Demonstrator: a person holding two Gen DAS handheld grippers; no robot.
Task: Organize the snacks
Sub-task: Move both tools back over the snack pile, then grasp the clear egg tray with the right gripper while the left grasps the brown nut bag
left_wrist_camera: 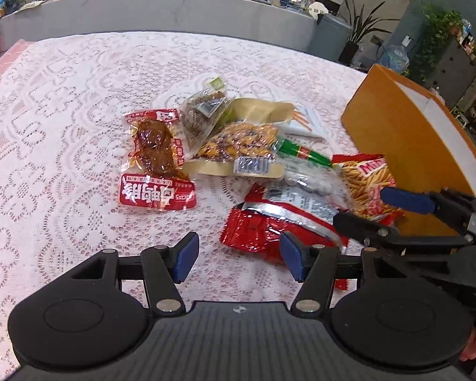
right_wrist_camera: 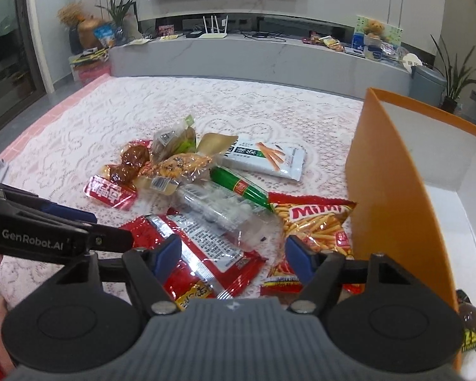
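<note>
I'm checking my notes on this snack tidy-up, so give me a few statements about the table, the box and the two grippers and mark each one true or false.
1. The left gripper is open, with nothing between its pads. True.
2. The orange box stands at the right of the snack pile. True.
3. The Mimi snack bag already lies inside the box. False: it lies on the lace tablecloth, beside the box's outer wall.
4. The right gripper is shut on the green tube. False: it is open, and the tube lies in the pile farther off.
5. The white packet lies at the far side of the pile. True.
</note>
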